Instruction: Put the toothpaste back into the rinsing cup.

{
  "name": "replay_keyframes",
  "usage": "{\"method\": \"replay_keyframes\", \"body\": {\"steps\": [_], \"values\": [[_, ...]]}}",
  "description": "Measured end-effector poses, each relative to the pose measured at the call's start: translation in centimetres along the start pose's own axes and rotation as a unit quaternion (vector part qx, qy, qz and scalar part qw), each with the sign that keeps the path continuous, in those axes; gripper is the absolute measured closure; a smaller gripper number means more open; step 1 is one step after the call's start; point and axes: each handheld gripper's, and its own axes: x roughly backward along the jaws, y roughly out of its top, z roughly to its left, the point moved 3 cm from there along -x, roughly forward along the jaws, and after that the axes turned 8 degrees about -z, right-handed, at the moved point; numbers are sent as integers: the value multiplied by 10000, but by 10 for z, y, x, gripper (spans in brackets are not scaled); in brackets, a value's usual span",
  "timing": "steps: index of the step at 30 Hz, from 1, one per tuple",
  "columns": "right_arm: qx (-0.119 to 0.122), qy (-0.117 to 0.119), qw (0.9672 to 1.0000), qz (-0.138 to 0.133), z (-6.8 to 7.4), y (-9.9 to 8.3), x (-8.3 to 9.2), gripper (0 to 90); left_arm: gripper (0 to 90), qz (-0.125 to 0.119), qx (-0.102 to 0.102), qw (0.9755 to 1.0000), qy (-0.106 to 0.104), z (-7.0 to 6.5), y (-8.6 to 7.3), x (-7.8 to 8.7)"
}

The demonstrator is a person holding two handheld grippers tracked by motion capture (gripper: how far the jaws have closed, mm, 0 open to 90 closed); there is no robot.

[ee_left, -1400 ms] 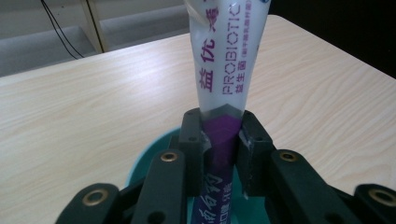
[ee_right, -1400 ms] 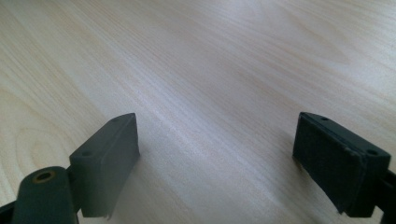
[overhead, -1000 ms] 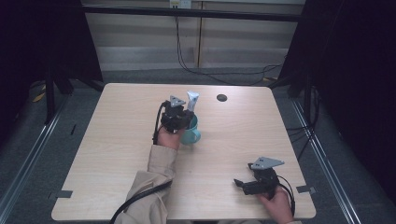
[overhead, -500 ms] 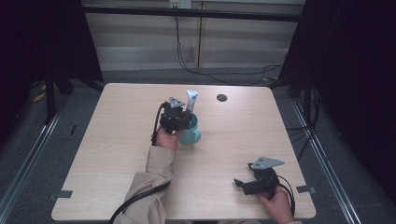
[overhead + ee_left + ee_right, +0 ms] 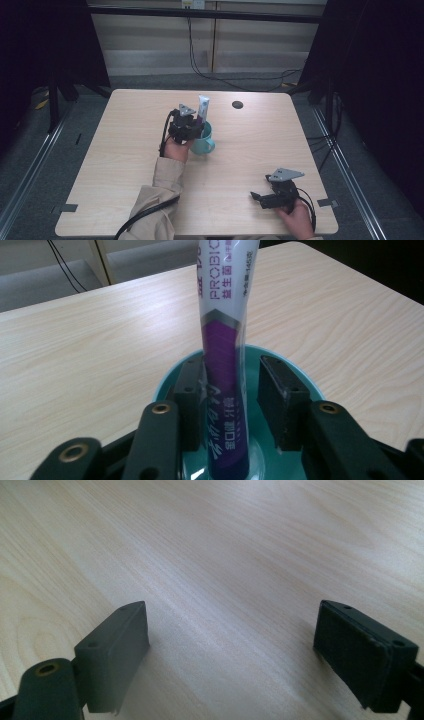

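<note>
A white and purple toothpaste tube [image 5: 203,107] stands upright in a teal cup [image 5: 207,144] at the middle of the wooden table. My left gripper [image 5: 194,128] reaches into the cup from the near side. Its jaws have just been opening, with the tube [image 5: 223,355] between them. The left pad [image 5: 191,390] lies next to the tube, and the right pad [image 5: 280,395] stands apart from it, inside the cup rim [image 5: 300,377]. My right gripper [image 5: 258,196] rests low at the table's front right, open, with bare wood between its jaws [image 5: 232,635].
A small dark round hole [image 5: 237,104] lies in the table top behind and right of the cup. Black frames and cables stand on the floor beyond the far edge. Bare wood spreads between the two hands [image 5: 235,165].
The tube's top has shifted slightly to the left above the cup. Both hands and the cup stay where they were.
</note>
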Motion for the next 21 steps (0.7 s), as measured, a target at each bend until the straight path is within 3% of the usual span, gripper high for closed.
{"method": "replay_keyframes", "body": {"steps": [21], "values": [[-1,2,10000,1,0,0,0,134,528,-20,-25,10000,36,2,8,9]]}}
